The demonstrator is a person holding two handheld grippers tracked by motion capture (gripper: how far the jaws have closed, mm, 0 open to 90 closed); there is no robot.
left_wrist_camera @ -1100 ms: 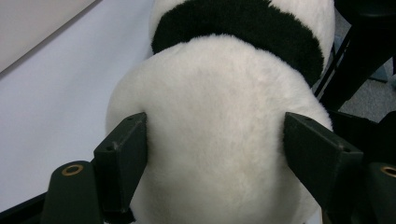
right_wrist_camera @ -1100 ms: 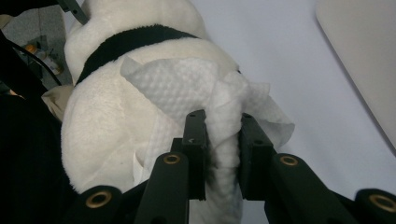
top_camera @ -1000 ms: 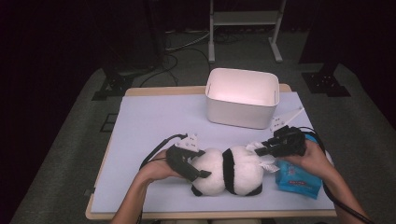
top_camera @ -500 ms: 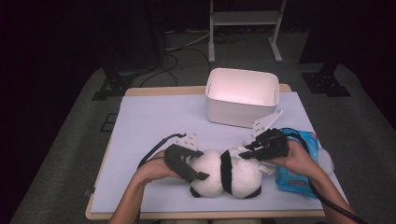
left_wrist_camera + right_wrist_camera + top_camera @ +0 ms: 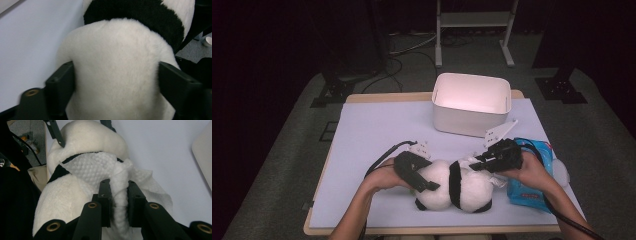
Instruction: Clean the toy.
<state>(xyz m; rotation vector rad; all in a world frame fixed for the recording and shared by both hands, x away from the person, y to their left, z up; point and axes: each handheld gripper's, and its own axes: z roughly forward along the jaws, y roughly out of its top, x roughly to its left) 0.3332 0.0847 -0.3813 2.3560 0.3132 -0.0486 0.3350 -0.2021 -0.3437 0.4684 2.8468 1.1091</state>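
Seen from the high view, a plush panda (image 5: 454, 190) lies on the pale mat (image 5: 377, 135) near the table's front edge, well in front of the white bin (image 5: 472, 102). The left gripper (image 5: 424, 182) clamps the panda's white end, its jaws sunk into the fur. The right gripper (image 5: 477, 164) sits at the panda's other end, its jaw tips hard to make out against the black housing. A blue wipes pack (image 5: 534, 175) lies just right of the panda, partly covered by the right hand (image 5: 529, 172).

In the left gripper view, the jaws stand wide and press on both flanks of the panda's (image 5: 117, 72) white body; they have just been closing on it. The panda's black band is cut off at the top edge.

In the right gripper view, the jaws stand narrow, pinching a twisted white wipe (image 5: 120, 195) that drapes over the panda (image 5: 72, 192). The far end of the toy is hidden behind the wipe.

Compared with a second ago, the right hand has moved off the wipes pack toward the panda, leaving more of the pack exposed.
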